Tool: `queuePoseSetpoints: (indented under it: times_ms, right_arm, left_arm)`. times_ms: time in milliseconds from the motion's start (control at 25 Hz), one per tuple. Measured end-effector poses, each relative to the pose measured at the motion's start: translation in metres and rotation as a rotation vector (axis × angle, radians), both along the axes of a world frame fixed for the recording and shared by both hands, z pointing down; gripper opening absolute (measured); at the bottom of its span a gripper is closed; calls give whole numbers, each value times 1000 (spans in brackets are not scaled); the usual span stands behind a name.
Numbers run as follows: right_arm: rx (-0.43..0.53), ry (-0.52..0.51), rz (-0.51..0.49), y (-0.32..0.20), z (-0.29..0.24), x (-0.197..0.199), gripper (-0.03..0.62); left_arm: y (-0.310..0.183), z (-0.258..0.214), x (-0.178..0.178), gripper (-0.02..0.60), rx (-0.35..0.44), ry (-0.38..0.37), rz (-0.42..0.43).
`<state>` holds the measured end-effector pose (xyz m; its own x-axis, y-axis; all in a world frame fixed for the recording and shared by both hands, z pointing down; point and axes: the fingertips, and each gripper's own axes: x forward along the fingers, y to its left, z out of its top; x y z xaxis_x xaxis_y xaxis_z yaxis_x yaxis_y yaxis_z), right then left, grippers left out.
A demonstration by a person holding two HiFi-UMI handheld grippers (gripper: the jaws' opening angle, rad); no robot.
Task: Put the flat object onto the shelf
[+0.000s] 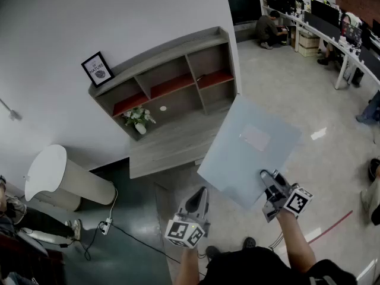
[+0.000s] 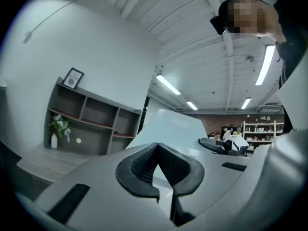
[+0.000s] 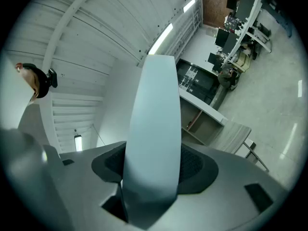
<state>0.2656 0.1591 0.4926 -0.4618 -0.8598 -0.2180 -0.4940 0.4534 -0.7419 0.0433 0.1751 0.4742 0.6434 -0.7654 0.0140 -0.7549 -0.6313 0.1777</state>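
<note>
The step in hand is the carry: the flat panel is up in the air and short of the shelf unit, and placing has not begun. The shelf unit stands against the white wall with its compartments open toward the person, and a broad low ledge juts out in front of it. Open floor lies between the person and that ledge, so the approach looks free. To the left, a white rounded stand and a cable on the dark floor lie well apart from the path.

The flat panel hangs tilted, and in the head view its far corner overlaps the unit's right end. The right gripper pinches its near edge, with pads pressed on both faces. The left gripper sits just beside the panel's near-left edge, its tongs pressed together on nothing.

Next, I judge, the panel must be leveled and slid in edge-first. The compartments look narrower than the panel, so the top board or the ledge seems the likelier spot. The vase of flowers at the ledge's back and the framed picture on top are the small things to miss.
</note>
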Motion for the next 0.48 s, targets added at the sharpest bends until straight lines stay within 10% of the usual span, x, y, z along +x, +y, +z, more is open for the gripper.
queuePoseSetpoints:
  times_ms: [480]
  right_arm:
    - [31, 18, -1, 31, -8, 15, 287]
  left_arm:
    - [30, 0, 7, 12, 3, 10, -4]
